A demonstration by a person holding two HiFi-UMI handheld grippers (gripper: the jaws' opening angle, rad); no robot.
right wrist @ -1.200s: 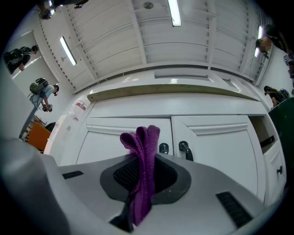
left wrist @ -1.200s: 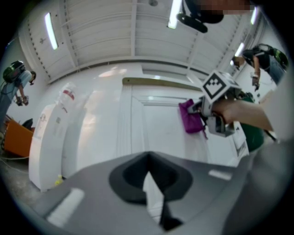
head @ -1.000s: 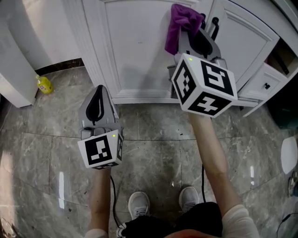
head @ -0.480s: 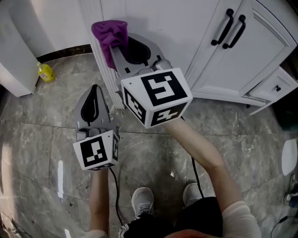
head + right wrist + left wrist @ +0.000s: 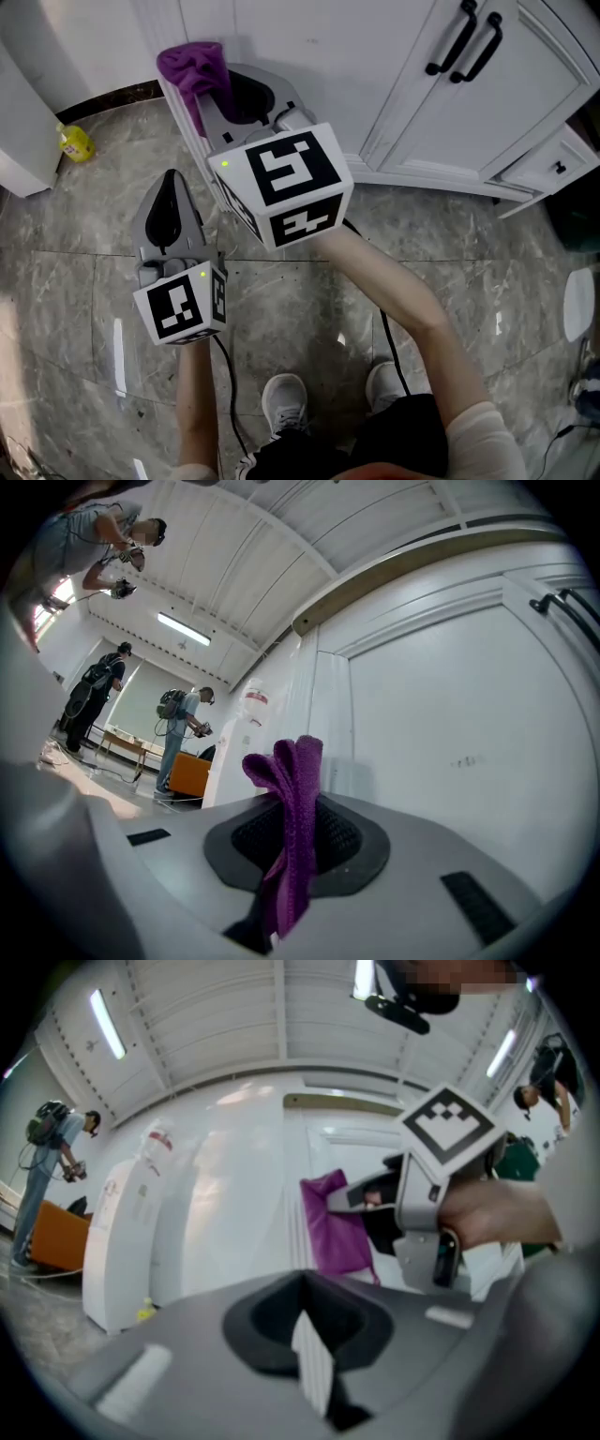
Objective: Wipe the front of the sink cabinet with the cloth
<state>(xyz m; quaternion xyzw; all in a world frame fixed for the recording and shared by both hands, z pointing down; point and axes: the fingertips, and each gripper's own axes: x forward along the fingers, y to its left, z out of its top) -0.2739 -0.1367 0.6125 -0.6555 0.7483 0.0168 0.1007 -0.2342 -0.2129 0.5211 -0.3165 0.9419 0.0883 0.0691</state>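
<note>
While right hand-held gripper (image 5: 218, 97) clamps cloth (image 5: 192, 66), yellow bottle (image 5: 73, 142) nearby (floor), cabinet (image 5: 328, 56) ahead.

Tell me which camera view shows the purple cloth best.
The right gripper view: the cloth fills its centre, clamped between the right gripper's jaws, folds plainly visible. The head view shows it as a small bunch beyond that gripper; the left gripper view shows it hanging, farther off.

My jaws are pressed together on the purple cloth (image 5: 292, 832), which stands up between them in a folded bunch, its lower end trailing down. Just beyond it is the white sink cabinet (image 5: 450, 752), with black handles (image 5: 565, 604) at upper right. Far left, people (image 5: 183, 726) stand near an orange box (image 5: 190, 772).
</note>
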